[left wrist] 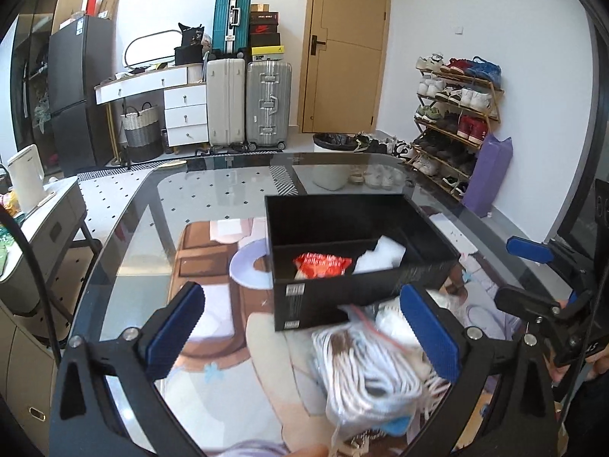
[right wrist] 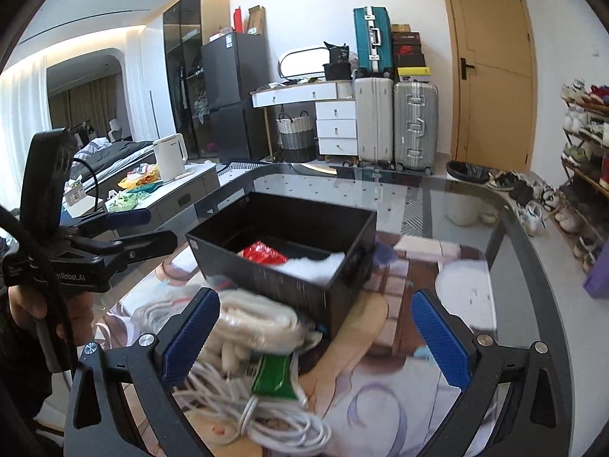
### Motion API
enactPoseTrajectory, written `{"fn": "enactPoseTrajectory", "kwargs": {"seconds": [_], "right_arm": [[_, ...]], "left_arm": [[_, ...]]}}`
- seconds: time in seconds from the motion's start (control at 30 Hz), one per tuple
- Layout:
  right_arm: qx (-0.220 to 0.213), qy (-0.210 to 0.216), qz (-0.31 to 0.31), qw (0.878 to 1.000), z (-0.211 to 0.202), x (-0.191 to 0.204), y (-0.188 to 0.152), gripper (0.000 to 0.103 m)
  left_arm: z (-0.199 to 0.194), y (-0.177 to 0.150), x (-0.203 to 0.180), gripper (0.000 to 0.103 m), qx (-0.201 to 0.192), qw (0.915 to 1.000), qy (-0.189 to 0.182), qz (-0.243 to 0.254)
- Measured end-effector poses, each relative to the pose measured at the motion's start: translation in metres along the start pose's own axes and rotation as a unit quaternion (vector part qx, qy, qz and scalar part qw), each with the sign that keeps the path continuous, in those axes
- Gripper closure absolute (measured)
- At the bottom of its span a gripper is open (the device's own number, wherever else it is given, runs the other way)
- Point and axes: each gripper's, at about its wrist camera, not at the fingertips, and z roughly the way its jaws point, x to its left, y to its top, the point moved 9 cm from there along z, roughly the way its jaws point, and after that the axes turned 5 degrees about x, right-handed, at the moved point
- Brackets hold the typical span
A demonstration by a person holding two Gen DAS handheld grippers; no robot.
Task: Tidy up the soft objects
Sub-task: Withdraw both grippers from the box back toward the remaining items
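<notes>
Both grippers hover low over the glass table (left wrist: 144, 205), fingers spread wide. The left gripper (left wrist: 304, 327) and right gripper (right wrist: 316, 331) flank the coiled white cable (right wrist: 243, 411) before the black box (left wrist: 342, 285).

Your left gripper's right finger (left wrist: 428, 337) is covering part of the bagged white cord bundle (left wrist: 365, 373), which is smearing into blur, and the bundle is running off the bottom edge. The black box (left wrist: 361, 251) wall is hiding the lower part of the red packet (left wrist: 321, 265) and the white soft item (left wrist: 378, 257). In the right wrist view, the green wrapper (right wrist: 274, 375) is blurring; its print is probably unreadable.
</notes>
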Motion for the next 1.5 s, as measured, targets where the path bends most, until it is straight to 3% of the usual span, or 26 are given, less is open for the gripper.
{"fn": "enactPoseTrajectory", "kwargs": {"seconds": [0.47, 0.87, 1.03, 1.5], "right_arm": [[0.018, 0.03, 0.004, 0.999, -0.016, 0.018, -0.037, 0.001], [0.048, 0.018, -0.025, 0.998, -0.004, 0.028, -0.057, 0.001], [0.058, 0.015, -0.022, 0.998, 0.002, 0.027, -0.061, 0.001], [0.095, 0.016, -0.026, 0.995, 0.016, 0.027, -0.076, 0.001]], "left_arm": [[-0.011, -0.016, 0.001, 0.0, -0.017, 0.9998, 0.0, 0.006], [-0.006, -0.03, -0.007, 0.0, 0.008, 0.9995, 0.004, 0.031], [-0.004, -0.035, -0.008, 0.0, 0.027, 0.9992, -0.014, 0.025], [-0.002, -0.041, -0.017, 0.0, 0.039, 0.9981, -0.021, 0.043]]}}
